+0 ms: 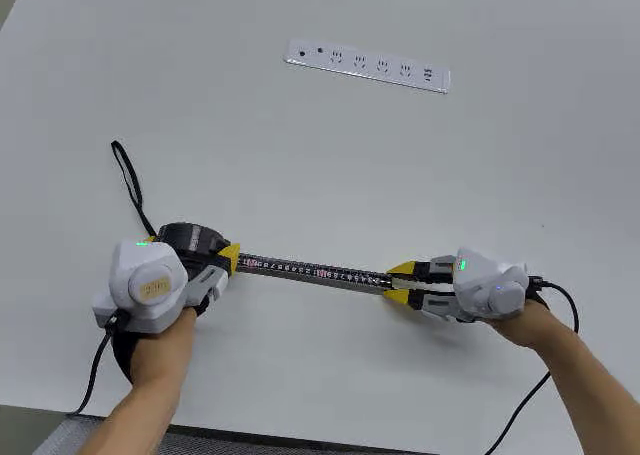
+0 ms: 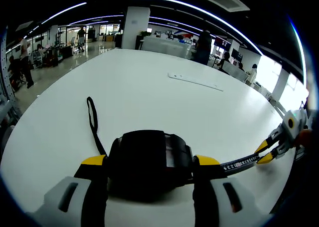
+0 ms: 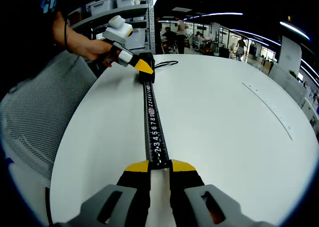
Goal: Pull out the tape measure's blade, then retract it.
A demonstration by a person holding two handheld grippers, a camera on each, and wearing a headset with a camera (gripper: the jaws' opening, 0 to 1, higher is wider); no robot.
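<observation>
Stretching flat across the white worktop (image 1: 480, 175), the blade (image 1: 315, 272) runs left to right from the tape measure (image 1: 195, 243), which is clamped in the left tongs (image 2: 149, 163). The right tongs (image 1: 398, 282) pinch its free end. A power strip (image 1: 368, 66) lies well beyond, bare worktop between; the near edge runs close behind the tongs.

A wide white counter (image 1: 300, 145) carries a white power strip (image 1: 367, 66). Beyond it lies an open office: ceiling light strips (image 2: 199, 10), a white pillar (image 2: 135, 27), glossy floor (image 2: 62, 62), metal shelving (image 3: 119, 10) with bins (image 3: 127, 0).
</observation>
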